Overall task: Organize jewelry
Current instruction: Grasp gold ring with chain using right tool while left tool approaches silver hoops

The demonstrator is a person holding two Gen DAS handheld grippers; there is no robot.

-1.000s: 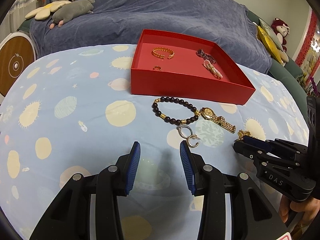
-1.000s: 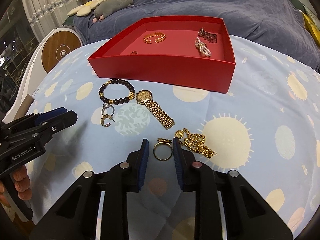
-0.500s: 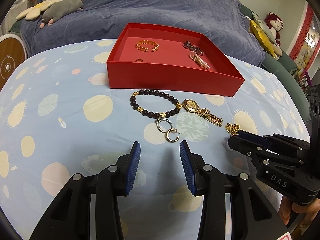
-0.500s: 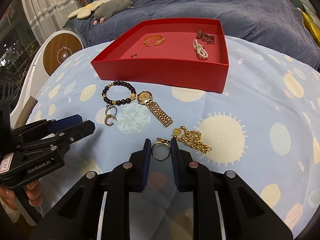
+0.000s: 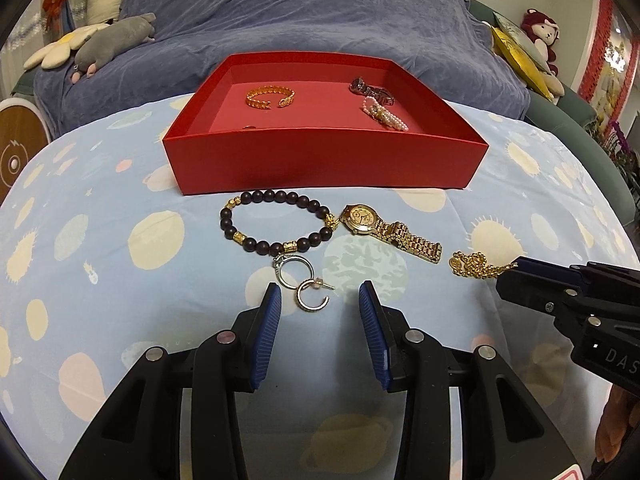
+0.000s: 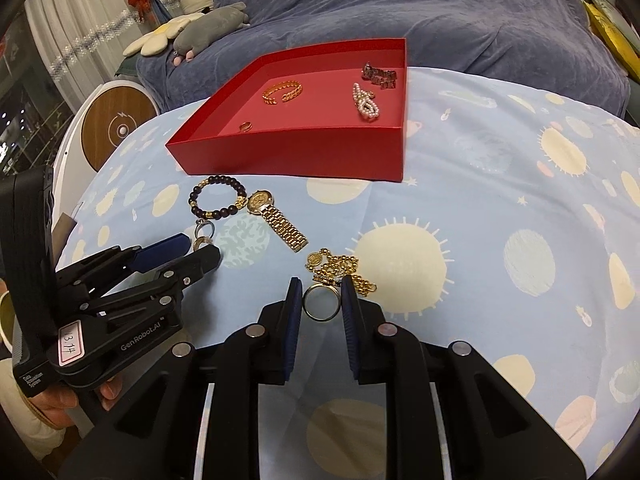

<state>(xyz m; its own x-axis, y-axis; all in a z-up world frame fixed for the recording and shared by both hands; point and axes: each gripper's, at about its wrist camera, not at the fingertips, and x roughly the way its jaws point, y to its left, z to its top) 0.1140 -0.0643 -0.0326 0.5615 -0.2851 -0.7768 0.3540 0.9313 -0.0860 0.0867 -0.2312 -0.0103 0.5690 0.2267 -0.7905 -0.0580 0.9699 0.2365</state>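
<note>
A red tray (image 5: 320,160) holds a gold bangle (image 5: 269,97), a small ring, a dark watch (image 5: 372,89) and a pearl piece (image 5: 385,114). On the cloth in front lie a dark bead bracelet (image 5: 276,220), a gold watch (image 5: 390,230), a silver ring (image 5: 294,270), a gold hoop earring (image 5: 312,298) and a gold chain (image 5: 474,266). My left gripper (image 5: 320,308) is open, its fingers on either side of the hoop earring. My right gripper (image 6: 320,300) is shut on a gold ring (image 6: 321,304) beside the chain (image 6: 340,266).
The blue patterned cloth (image 5: 100,260) covers a rounded surface that drops off at left and right. A grey-blue blanket (image 5: 320,12) and plush toys (image 5: 108,38) lie behind the tray. A round wooden device (image 6: 118,130) stands at the far left.
My left gripper has moved forward to the hoop earring, which now lies between its fingers. My right gripper has narrowed onto the gold ring.
</note>
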